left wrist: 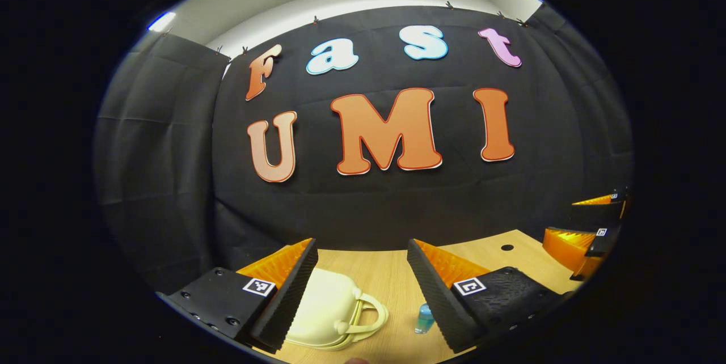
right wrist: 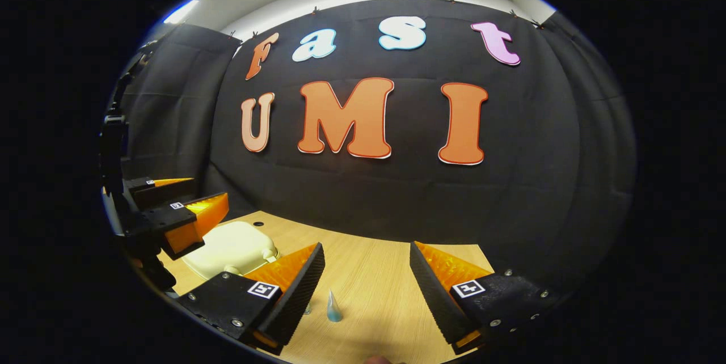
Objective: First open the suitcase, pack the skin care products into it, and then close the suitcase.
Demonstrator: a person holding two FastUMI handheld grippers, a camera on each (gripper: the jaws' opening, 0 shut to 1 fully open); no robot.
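While closed, suitcase (left wrist: 326,310) lies below spread left claw (left wrist: 362,296).

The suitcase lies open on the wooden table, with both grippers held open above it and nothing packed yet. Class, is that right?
One error: the suitcase is closed, lid down, as the left gripper view shows. Both the left gripper and the right gripper are open above the table.

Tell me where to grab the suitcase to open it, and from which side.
Probably the looped handle. It stands off the front edge of the cream suitcase, which lies flat and closed on the table, so one finger can slip through the loop. Come from above on the handle side with the open left gripper.
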